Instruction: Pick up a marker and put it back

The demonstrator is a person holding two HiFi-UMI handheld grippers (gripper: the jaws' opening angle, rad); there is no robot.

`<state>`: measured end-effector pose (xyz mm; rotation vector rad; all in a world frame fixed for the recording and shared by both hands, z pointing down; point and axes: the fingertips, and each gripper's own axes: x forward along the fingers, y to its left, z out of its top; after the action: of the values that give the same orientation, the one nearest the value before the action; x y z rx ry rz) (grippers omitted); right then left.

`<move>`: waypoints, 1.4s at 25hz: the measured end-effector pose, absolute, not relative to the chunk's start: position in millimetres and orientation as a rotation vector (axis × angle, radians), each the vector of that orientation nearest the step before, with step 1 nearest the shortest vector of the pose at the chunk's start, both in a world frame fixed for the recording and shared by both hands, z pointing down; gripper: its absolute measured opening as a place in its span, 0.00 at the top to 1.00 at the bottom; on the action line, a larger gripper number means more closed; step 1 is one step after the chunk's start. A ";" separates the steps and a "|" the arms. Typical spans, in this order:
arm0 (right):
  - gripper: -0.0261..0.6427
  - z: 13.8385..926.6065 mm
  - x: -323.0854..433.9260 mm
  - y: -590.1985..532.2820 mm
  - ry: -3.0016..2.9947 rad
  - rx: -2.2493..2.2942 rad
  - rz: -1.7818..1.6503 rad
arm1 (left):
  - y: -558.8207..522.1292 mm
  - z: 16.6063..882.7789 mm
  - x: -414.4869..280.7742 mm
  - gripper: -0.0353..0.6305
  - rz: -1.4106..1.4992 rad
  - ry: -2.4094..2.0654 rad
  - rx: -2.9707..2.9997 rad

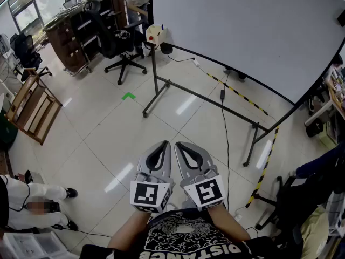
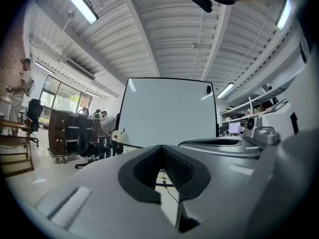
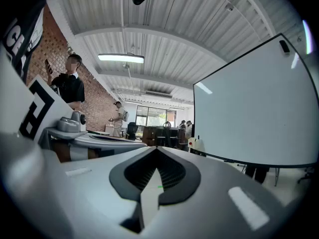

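A large whiteboard (image 1: 242, 31) on a black wheeled stand faces me across the tiled floor. At its left end sits a cream box (image 1: 154, 35) with a red dot, and a small blue thing pokes out of its top; I cannot tell whether that is a marker. The same box shows as cream box (image 2: 118, 136) and cream box (image 3: 192, 144). My left gripper (image 1: 161, 145) and right gripper (image 1: 181, 145) are held side by side close to my body, well short of the board. Both are shut with nothing between their jaws, as seen at the left gripper (image 2: 161, 147) and the right gripper (image 3: 156, 150).
A black office chair (image 1: 121, 53) and dark shelves (image 1: 81, 34) stand at the back left. A wooden frame (image 1: 32, 109) lies at the left, and a person (image 1: 27, 198) sits low at the left edge. A cable (image 1: 225, 139) and striped tape (image 1: 264, 171) cross the floor.
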<state>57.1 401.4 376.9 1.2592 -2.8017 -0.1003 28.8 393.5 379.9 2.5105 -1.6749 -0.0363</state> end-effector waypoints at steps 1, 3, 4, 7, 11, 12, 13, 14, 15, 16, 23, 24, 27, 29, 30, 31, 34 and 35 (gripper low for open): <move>0.96 376.9 56.0 398.1 -2.802 1.260 -0.099 | 390.5 379.3 27.8 0.94 -0.054 -1.673 2.522; 0.96 377.2 53.4 391.0 -2.803 1.261 -0.097 | 384.0 379.0 24.9 0.94 -0.081 -1.674 2.535; 0.96 377.8 51.7 387.3 -2.802 1.259 -0.096 | 380.4 379.4 22.8 0.94 -0.087 -1.675 2.536; 0.96 382.4 45.7 374.4 -2.797 1.247 -0.092 | 368.4 382.3 14.6 0.94 -0.087 -1.693 2.513; 0.96 386.0 38.9 349.8 -2.810 1.230 -0.086 | 345.1 386.8 6.8 0.94 -0.072 -1.723 2.486; 0.96 386.6 37.3 342.3 -2.813 1.224 -0.086 | 338.0 388.1 6.2 0.94 -0.073 -1.725 2.488; 0.96 387.0 35.9 333.6 -2.816 1.219 -0.085 | 330.0 389.3 6.0 0.94 -0.072 -1.724 2.489; 0.96 386.8 34.8 323.7 -2.820 1.215 -0.084 | 321.2 390.1 6.2 0.94 -0.068 -1.723 2.488; 0.96 386.2 34.2 312.9 -2.825 1.212 -0.085 | 311.6 390.3 6.7 0.94 -0.060 -1.722 2.486; 0.96 385.3 34.0 301.6 -2.830 1.209 -0.085 | 301.3 389.7 7.2 0.94 -0.052 -1.723 2.488; 0.96 378.3 38.6 222.1 -2.853 1.194 -0.074 | 223.4 379.0 11.6 0.94 -0.021 -1.747 2.498; 0.96 377.0 39.3 211.1 -2.858 1.188 -0.075 | 211.9 377.2 12.0 0.94 -0.019 -1.760 2.486; 0.96 374.6 40.5 178.8 -2.870 1.166 -0.083 | 176.8 376.5 15.0 0.94 -0.026 -1.775 2.475; 0.96 374.7 42.5 158.7 -2.875 1.156 -0.081 | 155.3 375.9 18.8 0.94 -0.016 -1.771 2.476; 0.96 375.0 43.9 149.1 -2.877 1.152 -0.077 | 144.5 374.5 19.5 0.94 -0.015 -1.783 2.463; 0.96 375.2 45.3 139.6 -2.878 1.148 -0.074 | 134.0 372.9 20.2 0.94 -0.012 -1.793 2.448; 0.96 372.6 47.4 111.9 -2.892 1.136 -0.081 | 105.3 374.0 26.6 0.94 -0.001 -1.779 2.463; 0.96 371.6 47.6 103.8 -2.898 1.131 -0.085 | 96.2 374.6 28.4 0.94 -0.013 -1.778 2.477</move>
<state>47.6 103.8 371.6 1.1314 -2.8978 -0.0853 28.4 96.2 374.6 2.4774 -1.7778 -0.0132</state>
